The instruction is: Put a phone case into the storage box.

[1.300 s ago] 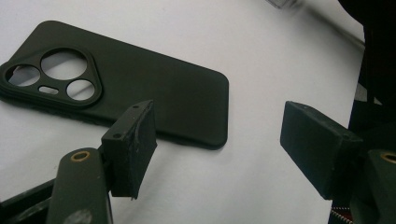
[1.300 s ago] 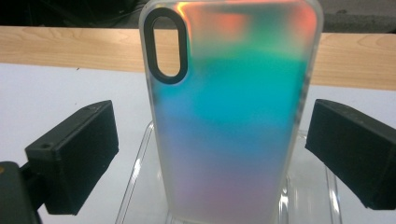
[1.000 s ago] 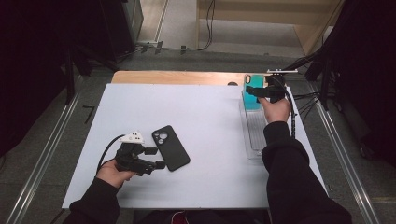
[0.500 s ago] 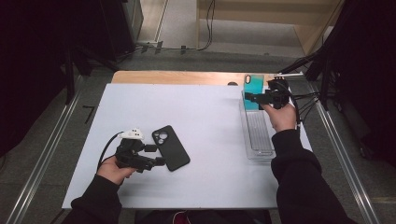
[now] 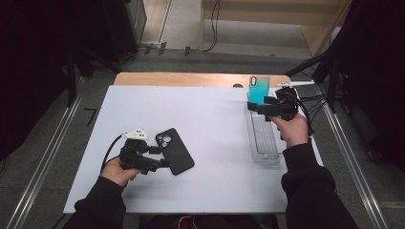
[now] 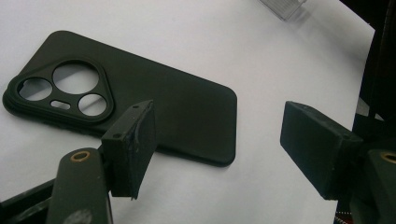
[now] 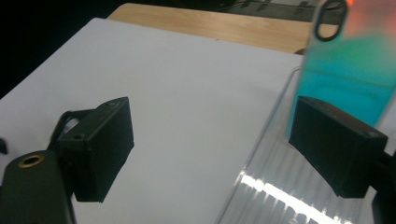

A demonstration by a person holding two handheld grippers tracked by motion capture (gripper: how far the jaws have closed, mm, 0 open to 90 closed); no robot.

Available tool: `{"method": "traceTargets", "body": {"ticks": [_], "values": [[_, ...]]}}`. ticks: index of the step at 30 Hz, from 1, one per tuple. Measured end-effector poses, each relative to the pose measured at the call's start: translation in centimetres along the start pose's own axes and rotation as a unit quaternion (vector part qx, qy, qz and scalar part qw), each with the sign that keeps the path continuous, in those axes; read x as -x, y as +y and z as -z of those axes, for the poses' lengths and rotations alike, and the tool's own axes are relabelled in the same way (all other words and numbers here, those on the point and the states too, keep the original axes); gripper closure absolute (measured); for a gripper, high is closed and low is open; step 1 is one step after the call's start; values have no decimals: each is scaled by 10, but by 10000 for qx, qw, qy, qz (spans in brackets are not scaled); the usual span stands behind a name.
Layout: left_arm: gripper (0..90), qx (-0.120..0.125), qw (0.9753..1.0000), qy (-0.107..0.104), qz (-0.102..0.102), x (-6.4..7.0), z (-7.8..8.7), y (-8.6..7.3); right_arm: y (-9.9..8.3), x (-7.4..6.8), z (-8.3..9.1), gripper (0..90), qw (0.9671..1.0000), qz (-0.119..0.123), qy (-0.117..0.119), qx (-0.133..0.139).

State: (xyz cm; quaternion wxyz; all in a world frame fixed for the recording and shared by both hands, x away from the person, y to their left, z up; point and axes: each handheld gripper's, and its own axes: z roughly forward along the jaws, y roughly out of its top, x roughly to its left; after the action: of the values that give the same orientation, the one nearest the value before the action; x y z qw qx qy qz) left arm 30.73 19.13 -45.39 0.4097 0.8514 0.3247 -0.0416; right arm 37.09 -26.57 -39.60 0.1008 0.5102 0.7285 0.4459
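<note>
A black phone case (image 5: pixel 175 151) lies flat on the white table, camera cutout toward the far left. My left gripper (image 5: pixel 161 157) is open at its near left edge. In the left gripper view the black phone case (image 6: pixel 140 88) lies behind the left jaw of my left gripper (image 6: pixel 224 137). A teal phone case (image 5: pixel 259 89) stands upright at the far end of a clear tray (image 5: pixel 263 143). My right gripper (image 5: pixel 256 108) is open just in front of it. In the right gripper view the teal phone case (image 7: pixel 348 70) rises behind the right jaw of my right gripper (image 7: pixel 219 140).
The white table top (image 5: pixel 215 114) has a wooden strip (image 5: pixel 191 79) along its far edge. The clear tray (image 7: pixel 261 186) runs along the right side. Cables (image 5: pixel 310 102) trail off behind the right hand. Metal rails run along the floor on both sides.
My right hand has drawn a little back toward the person, and the teal case now stands more upright at the tray's far end. The left gripper and black case have not moved.
</note>
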Motion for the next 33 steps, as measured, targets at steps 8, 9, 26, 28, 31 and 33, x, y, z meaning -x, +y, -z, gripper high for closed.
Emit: {"method": "traceTargets", "body": {"ticks": [8, 9, 26, 28, 31, 33], "values": [[271, 2, 10000, -13, 25, 0, 0, 0, -10, -13, 2, 120, 9985, 267, 476, -29], [272, 2, 10000, -14, 22, 0, 0, 0, -12, -15, 2, 120, 9982, 278, 522, -32], [272, 33, 10000, -48, 59, 0, 1, 0, -41, -38, 6, 121, 9929, 583, 1014, -220], [272, 30, 9999, -70, 69, -1, 1, 0, -44, -40, 7, 121, 9921, 626, 1061, -244], [272, 27, 9999, -75, 76, -1, 2, 0, -49, -44, 9, 122, 9913, 668, 1105, -252], [272, 32, 9999, -77, 96, -1, 2, 0, -53, -45, 10, 122, 9905, 683, 1163, -268]]}}
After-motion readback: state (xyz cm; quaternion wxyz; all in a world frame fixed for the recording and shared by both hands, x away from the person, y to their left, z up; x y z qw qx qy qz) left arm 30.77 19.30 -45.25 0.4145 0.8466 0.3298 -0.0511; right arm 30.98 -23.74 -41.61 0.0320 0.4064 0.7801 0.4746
